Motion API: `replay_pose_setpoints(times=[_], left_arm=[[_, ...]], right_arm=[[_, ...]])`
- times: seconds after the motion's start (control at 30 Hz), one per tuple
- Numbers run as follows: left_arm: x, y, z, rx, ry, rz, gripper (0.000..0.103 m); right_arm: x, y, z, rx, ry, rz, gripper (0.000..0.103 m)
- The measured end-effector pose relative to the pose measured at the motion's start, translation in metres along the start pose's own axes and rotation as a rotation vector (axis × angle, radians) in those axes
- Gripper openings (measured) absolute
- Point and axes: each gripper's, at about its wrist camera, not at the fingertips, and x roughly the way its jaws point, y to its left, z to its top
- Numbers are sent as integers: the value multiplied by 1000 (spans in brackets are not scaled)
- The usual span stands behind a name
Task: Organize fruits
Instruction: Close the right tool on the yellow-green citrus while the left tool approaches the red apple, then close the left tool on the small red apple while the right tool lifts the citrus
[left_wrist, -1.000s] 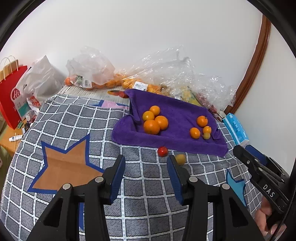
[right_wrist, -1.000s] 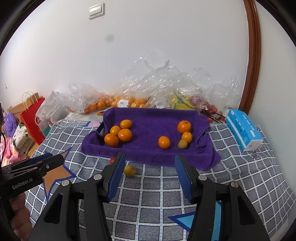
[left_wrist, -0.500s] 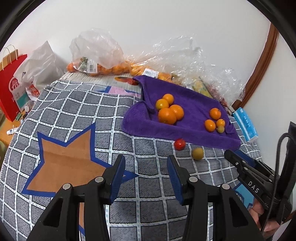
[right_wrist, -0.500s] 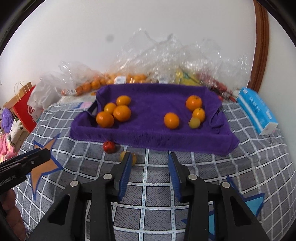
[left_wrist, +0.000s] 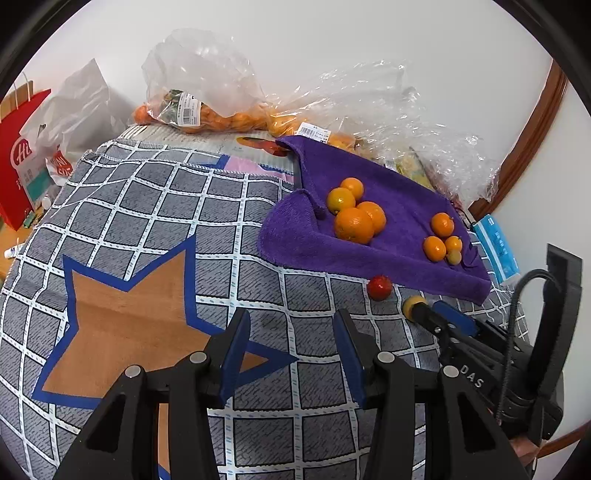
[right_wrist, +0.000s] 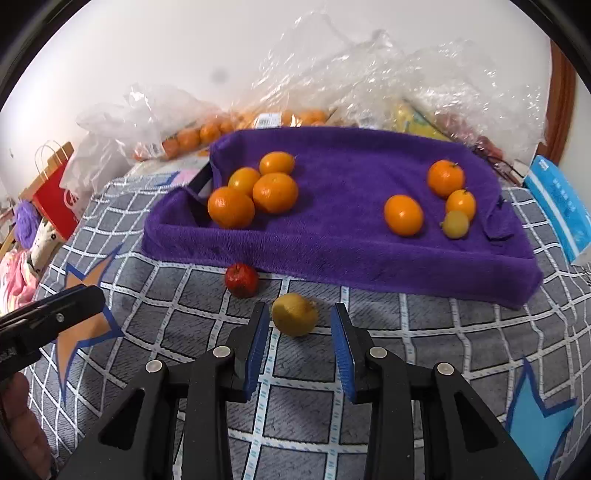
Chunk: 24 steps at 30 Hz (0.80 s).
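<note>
A yellow fruit (right_wrist: 294, 314) lies on the checked cloth just in front of the purple towel (right_wrist: 332, 243). My right gripper (right_wrist: 298, 332) is open, its fingertips on either side of the fruit, not touching it; it also shows in the left wrist view (left_wrist: 428, 312) beside the yellow fruit (left_wrist: 410, 305). A small red fruit (right_wrist: 241, 279) lies to its left. On the towel, several oranges (right_wrist: 258, 192) cluster at the left and several smaller fruits (right_wrist: 439, 203) at the right. My left gripper (left_wrist: 291, 345) is open and empty above the cloth.
Plastic bags of oranges (left_wrist: 207, 114) and crumpled wrap (right_wrist: 388, 85) line the wall behind the towel. A blue tissue pack (right_wrist: 557, 206) lies at the right. A red paper bag (left_wrist: 14, 162) stands off the left edge. The star-patterned cloth (left_wrist: 129, 295) covers the surface.
My right gripper has moved forward and down until its open fingers flank the yellow fruit. My left gripper has drifted left and back, still open.
</note>
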Motion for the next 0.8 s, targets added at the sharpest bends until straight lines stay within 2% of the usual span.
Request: replay_pose_setpoints(times=[0.07,0.13,0.37,0.53,0.8], left_arm=[[2,0,0,3,3,4,44],[3,0,0,4,6,7,44],[8,-9,0,20,21,16,44],[12,-28,0,55,32,18,44],[36,-64,-2,114,83,4,44]], right_arm=[[5,1,-1,0,11,1,35],[8,1,-1,-3,16,2,29],[0,-4,-3,-8,-11,5,28],[-14,-21,-3,17,-33,2,28],[-32,-57,-7,41,-66,-60,28]])
